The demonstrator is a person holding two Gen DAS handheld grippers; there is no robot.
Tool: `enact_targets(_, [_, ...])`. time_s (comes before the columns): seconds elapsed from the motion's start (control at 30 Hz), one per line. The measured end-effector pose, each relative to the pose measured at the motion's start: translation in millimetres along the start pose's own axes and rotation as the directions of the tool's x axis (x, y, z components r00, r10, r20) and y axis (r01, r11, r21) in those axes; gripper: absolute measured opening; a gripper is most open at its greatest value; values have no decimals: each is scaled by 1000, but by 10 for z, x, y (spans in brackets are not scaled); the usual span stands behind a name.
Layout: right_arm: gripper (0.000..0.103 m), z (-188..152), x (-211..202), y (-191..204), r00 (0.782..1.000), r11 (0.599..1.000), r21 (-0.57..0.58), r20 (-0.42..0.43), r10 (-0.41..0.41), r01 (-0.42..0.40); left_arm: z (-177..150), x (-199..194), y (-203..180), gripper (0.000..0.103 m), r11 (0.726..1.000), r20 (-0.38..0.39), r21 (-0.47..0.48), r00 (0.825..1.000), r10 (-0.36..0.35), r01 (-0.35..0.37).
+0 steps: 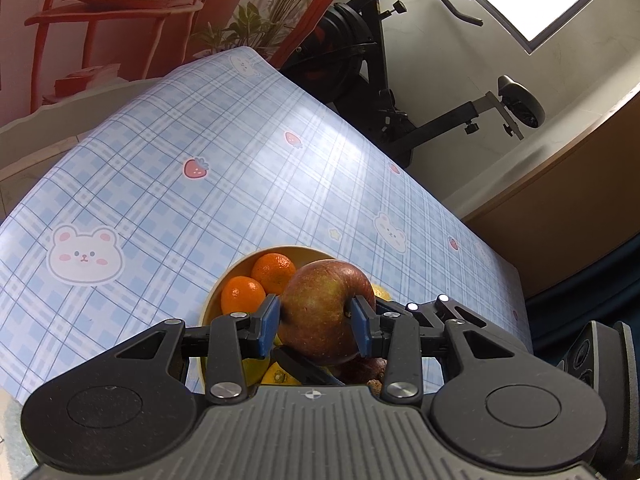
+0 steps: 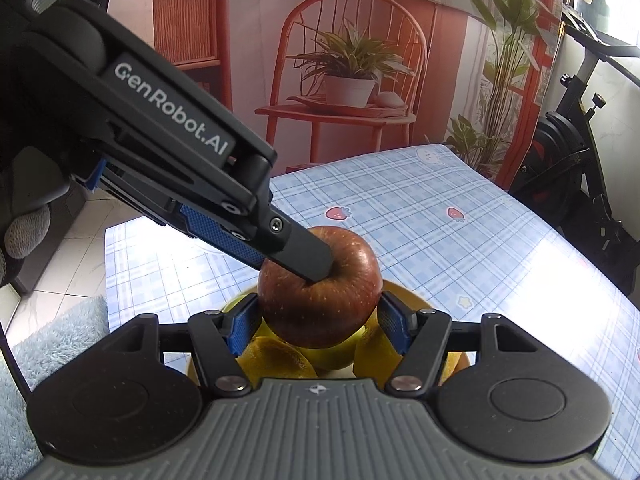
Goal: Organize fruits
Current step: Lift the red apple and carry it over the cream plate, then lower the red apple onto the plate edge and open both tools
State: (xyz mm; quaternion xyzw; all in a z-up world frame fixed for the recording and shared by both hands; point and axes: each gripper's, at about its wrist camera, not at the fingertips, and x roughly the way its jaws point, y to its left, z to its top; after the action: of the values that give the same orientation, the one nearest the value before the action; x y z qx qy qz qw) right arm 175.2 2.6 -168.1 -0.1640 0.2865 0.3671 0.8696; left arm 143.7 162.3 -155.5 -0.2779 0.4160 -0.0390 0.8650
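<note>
A red apple (image 1: 320,304) hangs just above a yellow bowl (image 1: 214,296) on the blue checked tablecloth (image 1: 200,140). My left gripper (image 1: 314,316) is shut on it, one blue pad on its side and the other in the stem hollow. In the right wrist view the same apple (image 2: 320,312) sits between the pads of my right gripper (image 2: 318,320), which is shut on its two sides. The left gripper's black finger (image 2: 304,254) comes in from the upper left. Two oranges (image 1: 243,295) and lemons (image 2: 276,356) lie in the bowl below.
An exercise bike (image 1: 400,100) stands past the table's far right edge. A fluffy blue rug (image 2: 48,340) lies on the tiled floor to the left. A printed backdrop (image 2: 344,60) of a chair and plants hangs behind the table.
</note>
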Motion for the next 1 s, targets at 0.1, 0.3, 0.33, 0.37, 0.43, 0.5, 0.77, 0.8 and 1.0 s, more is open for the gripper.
enact_targets(0.1, [66,17,52,16,1000,1000,-21,-17,-1,0,3,19,41,41,1000,-3,-11,1000,-3,3])
enact_targets(0.3, [71,13,84,20,1000,1000,-28,-18,-11,10,37,33,54,41,1000,-5,-19,1000,-8,8])
enact_targets(0.33, [71,14,84,31,1000,999,-36,-17,-15,15,31,38,46,41,1000,-5,-12,1000,-6,6])
enact_targets(0.37, [71,12,86,41,1000,999,-42,-16,-20,20,26,39,40,41,1000,-3,-9,1000,-4,4])
enact_targets(0.43, [71,6,97,62,999,998,-53,-16,-32,31,28,42,35,42,1000,-2,-9,1000,-3,3])
enact_targets(0.5, [71,7,104,64,999,998,-55,-15,-35,34,33,52,43,43,1000,-2,-15,1000,-2,2])
enact_targets(0.77, [71,-5,82,92,999,997,-69,-5,-31,31,47,48,52,49,1000,1,-14,1000,8,-8])
enact_targets(0.8, [71,-13,80,98,999,997,-70,-6,-31,31,47,46,54,49,1000,4,-13,1000,9,-9])
enact_targets(1.0, [71,-24,74,102,1000,997,-69,1,-27,27,51,39,58,52,1000,18,-8,1000,15,-15])
